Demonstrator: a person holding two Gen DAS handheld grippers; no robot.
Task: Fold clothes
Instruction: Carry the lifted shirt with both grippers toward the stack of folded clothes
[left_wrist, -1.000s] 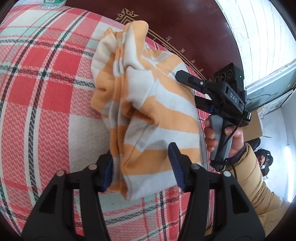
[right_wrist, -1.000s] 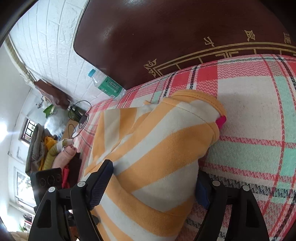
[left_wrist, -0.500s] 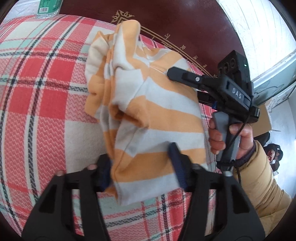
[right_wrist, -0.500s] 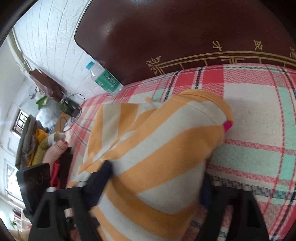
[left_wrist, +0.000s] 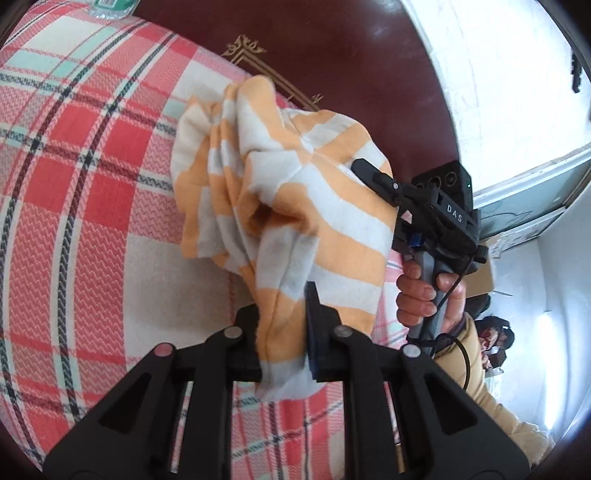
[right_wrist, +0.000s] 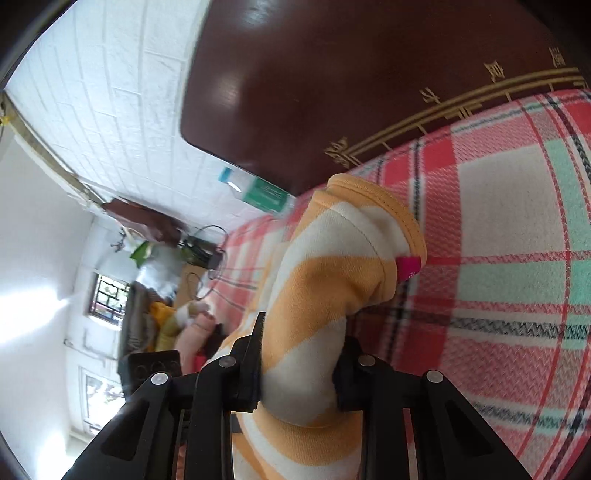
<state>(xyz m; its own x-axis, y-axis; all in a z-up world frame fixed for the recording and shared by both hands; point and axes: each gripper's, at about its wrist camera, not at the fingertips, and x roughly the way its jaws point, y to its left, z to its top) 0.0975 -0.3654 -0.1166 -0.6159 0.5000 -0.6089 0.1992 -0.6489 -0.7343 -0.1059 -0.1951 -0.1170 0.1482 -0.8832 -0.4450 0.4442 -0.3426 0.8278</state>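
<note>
Both tools had a grip on the orange-and-white striped garment (left_wrist: 295, 206), which hung bunched up between them just over the red plaid blanket (left_wrist: 92, 229) on the bed. The left tool (left_wrist: 282, 325) was closing, its jaws pinching a folded edge of the fabric that drooped out below the pads. The right tool (right_wrist: 299, 362) was closing too, with a thick roll of the same garment squeezed between its jaws. In the left view you could see the person's right hand (left_wrist: 428, 295) wrapped around that tool's grey handle, tan sleeve behind it. The garment's orange-trimmed hem and a small pink tag (right_wrist: 408, 267) faced the right camera. A dark wooden headboard (right_wrist: 351, 74) with gold trim stood behind. A green-labelled bottle (right_wrist: 264, 195) lay by the headboard, kinda blurry, so I think it was a water bottle.
</note>
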